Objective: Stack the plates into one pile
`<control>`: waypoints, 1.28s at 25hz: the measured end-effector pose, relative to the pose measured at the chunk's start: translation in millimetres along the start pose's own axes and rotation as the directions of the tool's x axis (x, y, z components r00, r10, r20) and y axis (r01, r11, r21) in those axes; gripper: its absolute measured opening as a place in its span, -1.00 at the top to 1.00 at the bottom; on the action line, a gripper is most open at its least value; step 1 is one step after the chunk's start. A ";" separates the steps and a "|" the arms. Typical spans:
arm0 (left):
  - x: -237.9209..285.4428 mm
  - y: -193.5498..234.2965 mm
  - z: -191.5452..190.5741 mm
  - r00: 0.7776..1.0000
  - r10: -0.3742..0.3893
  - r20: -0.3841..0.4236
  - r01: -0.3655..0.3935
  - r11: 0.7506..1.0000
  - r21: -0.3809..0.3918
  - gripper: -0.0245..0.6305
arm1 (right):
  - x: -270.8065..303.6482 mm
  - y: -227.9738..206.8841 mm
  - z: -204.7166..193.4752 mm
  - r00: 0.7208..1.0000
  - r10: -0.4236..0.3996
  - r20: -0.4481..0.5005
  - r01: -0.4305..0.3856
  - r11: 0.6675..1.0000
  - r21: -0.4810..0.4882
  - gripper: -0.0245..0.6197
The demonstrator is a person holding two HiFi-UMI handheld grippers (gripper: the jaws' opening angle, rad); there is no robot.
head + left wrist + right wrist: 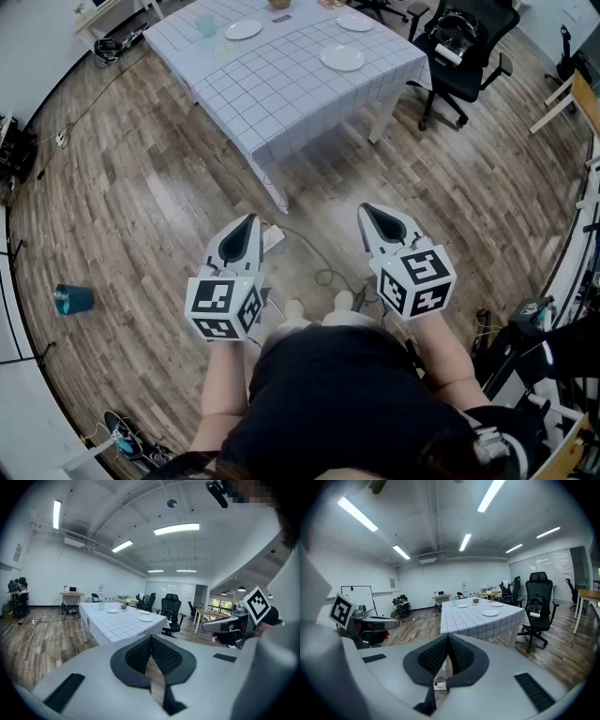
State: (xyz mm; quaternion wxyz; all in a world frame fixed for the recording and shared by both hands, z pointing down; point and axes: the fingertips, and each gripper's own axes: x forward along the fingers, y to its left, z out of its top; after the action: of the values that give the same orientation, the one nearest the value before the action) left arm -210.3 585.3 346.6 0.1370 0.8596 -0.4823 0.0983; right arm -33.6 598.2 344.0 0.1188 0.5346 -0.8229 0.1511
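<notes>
1. Spread apart on the checked tabletop (281,89), not piled: left plate (243,29), near plate (343,58), far plate (355,22).
2. Just beside the left plate, a pale glass (206,25).
3. Well short of the tabletop, over the wooden floor (141,187): left hand-held gripper (249,221), jaws pressed together on nothing.
4. Alongside it, right hand-held gripper (367,210), likewise closed and empty, aimed toward the tabletop.
5. Right of the tabletop, a black office chair (464,42); far left on the floor, a blue cup (73,299).
</notes>
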 end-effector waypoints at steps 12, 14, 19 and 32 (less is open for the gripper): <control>31.4 -33.5 8.1 1.000 0.011 0.015 -0.011 1.000 -0.009 0.84 | -2.3 -34.4 0.1 0.999 0.044 -0.002 -0.044 0.999 -0.007 0.88; 39.7 -40.2 11.9 1.000 0.016 0.023 -0.016 1.000 -0.005 0.84 | -1.1 -40.4 2.7 0.998 0.056 0.000 -0.056 0.998 -0.015 0.88; 60.2 -53.2 19.0 0.997 0.053 0.055 -0.051 0.998 -0.029 0.84 | -4.1 -57.9 5.5 0.995 0.098 -0.010 -0.098 0.994 -0.056 0.88; 95.6 -84.1 24.9 0.999 0.050 0.010 -0.050 0.999 0.016 0.84 | 0.0 -102.3 7.9 0.995 0.103 -0.010 -0.103 0.994 -0.018 0.88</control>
State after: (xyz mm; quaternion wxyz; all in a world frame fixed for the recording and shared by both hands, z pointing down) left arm -88.2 542.2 340.1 0.1252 0.8488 -0.5035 0.1015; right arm 59.9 556.1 349.1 0.1195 0.4895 -0.8503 0.1519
